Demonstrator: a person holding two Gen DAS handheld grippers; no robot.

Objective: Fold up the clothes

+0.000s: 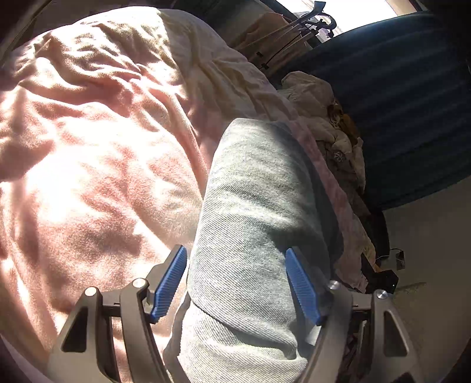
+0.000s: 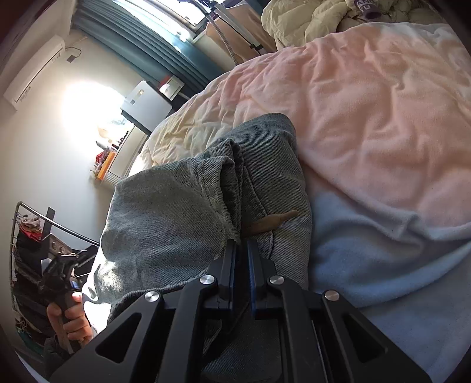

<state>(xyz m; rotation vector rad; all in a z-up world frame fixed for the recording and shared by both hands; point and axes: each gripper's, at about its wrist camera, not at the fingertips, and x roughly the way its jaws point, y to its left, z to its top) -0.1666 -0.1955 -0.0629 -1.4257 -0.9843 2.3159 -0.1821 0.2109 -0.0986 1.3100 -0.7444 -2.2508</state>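
Fingers of the right gripper (image 2: 240, 250) were clenched on the jeans (image 2: 182, 206) hem; the left gripper (image 1: 235, 282) stood released astride them, their length running straight ahead.

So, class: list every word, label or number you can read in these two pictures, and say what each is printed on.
"AN" over "YU", partly cut off: purple patch on the crumpled cream quilt.
White wall air conditioner: markings too small to read.
Folded grey denim jeans: no readable text.
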